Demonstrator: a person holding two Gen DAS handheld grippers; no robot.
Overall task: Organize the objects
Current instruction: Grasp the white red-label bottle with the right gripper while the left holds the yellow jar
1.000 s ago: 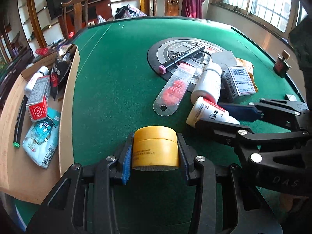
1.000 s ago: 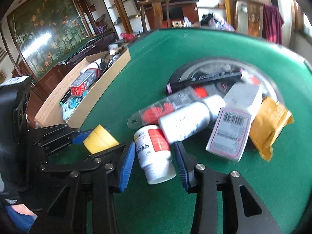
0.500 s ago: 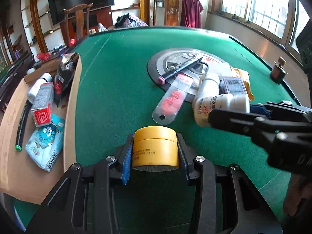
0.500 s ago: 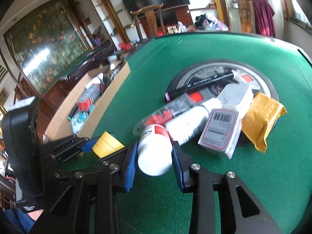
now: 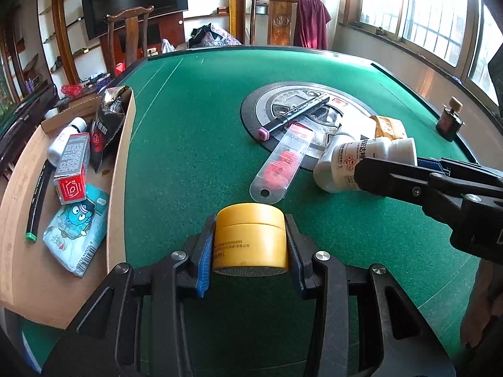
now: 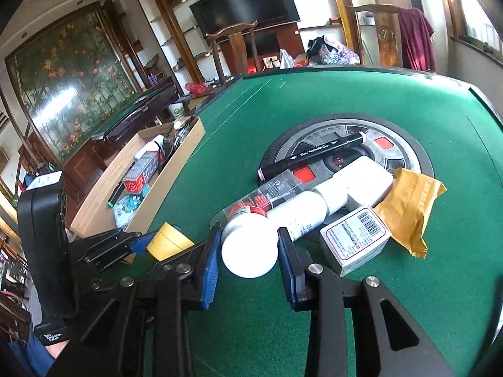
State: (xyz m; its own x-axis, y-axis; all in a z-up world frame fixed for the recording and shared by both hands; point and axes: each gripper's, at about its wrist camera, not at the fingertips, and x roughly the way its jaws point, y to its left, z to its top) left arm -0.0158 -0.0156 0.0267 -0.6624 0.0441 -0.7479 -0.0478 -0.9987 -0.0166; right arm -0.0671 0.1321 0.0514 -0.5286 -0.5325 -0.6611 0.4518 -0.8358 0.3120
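My left gripper [image 5: 250, 246] is shut on a yellow jar [image 5: 250, 238] and holds it over the green table's near edge; the jar also shows in the right wrist view [image 6: 168, 241]. My right gripper [image 6: 248, 253] is shut on a white pill bottle [image 6: 250, 248] with a red-and-white label, lifted above the felt; the bottle also shows in the left wrist view [image 5: 361, 160]. A cardboard box [image 5: 121, 157] at the table's left holds a red-and-grey carton [image 5: 71, 169], a blue wipes pack [image 5: 78, 226], a black pen, a white bottle and a dark snack bag.
On the round centre panel [image 6: 405, 144] lie a black marker [image 6: 314, 154], a clear pack with red pieces [image 5: 283, 163], another white bottle [image 6: 301, 209], a white barcode box [image 6: 355, 238] and a yellow packet [image 6: 411, 201]. A small dark bottle [image 5: 449, 119] stands far right.
My right gripper closed on the pill bottle, lifted it off the felt and turned its cap toward the camera. My left gripper kept the yellow jar, and its view tilted up slightly.
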